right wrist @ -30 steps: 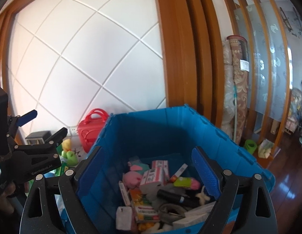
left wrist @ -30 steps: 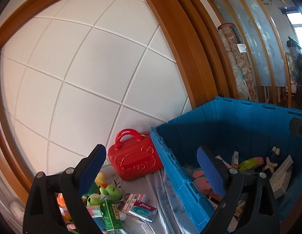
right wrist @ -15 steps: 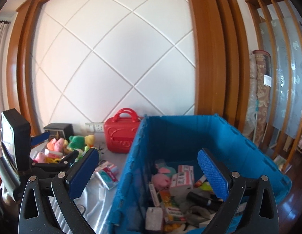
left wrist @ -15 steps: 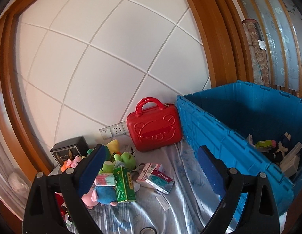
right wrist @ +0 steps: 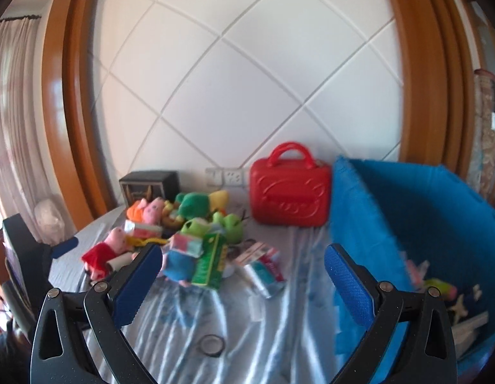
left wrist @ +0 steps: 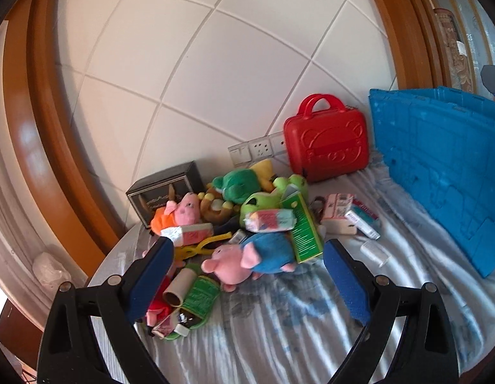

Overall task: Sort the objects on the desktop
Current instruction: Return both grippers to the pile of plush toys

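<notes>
Nearest the left wrist camera, the left gripper (left wrist: 247,272) hangs with its jaws wide and nothing between them, low over the cloth-covered counter (left wrist: 295,329). Just beyond its fingertips, at the near edge of the toy pile, lies the pink and blue pig plush (left wrist: 250,257), which looks like the likeliest next pick; its long axis runs roughly across the gap between the jaws, head toward the left finger. The right gripper (right wrist: 244,275) is likewise spread wide and empty, and the same pile sits ahead and to its left, so the left gripper seems nearer and better lined up. A green carton (left wrist: 303,227) leans against the plush on the side toward the blue bin (left wrist: 439,172) and could be dragged along. Farther back in the pile are a green frog plush (left wrist: 237,184) and a black box (left wrist: 164,188); behind the pile, against the wall, stands a red toy case (left wrist: 327,147), just beside the bin.
</notes>
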Available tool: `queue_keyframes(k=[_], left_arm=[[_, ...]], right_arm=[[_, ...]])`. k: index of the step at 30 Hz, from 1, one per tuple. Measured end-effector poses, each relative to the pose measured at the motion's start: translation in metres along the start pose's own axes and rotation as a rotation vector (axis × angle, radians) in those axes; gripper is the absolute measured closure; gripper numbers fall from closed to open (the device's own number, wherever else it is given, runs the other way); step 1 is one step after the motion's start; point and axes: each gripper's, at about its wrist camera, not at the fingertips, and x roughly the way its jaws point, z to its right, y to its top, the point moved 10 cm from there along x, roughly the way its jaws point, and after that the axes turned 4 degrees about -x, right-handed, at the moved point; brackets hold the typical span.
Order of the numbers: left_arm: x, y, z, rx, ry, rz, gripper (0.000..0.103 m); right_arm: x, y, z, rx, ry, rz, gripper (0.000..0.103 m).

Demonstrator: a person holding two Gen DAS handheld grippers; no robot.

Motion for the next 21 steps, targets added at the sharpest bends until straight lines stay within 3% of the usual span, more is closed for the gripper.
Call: queue_keyframes(k=[5,10,15,21], left_arm=[[0.029,-0.038,-0.065,0.018,0.047,-0.061,0.007],[0.062,-0.063,-0.103,0.034,0.066,-0.106,0.007],[0.082,-0.069,-0.131,0.018,0.086,-0.140,0.007],[0.090,-0.085,-0.169,0.035,0.134,-0.162,0.007]], right_arm=[[0.046,-0.021,-0.043,0.007,0.010,-0.083,0.000],[0.086,-0.038,-0.074,-0.035,0.048,-0.167,0.000],[0.125,-0.045,-0.104,-0.061,0.152,-0.229,0.000],[0.180,-0.065,-0.168,-0.155,0.312,-0.327,0.000]])
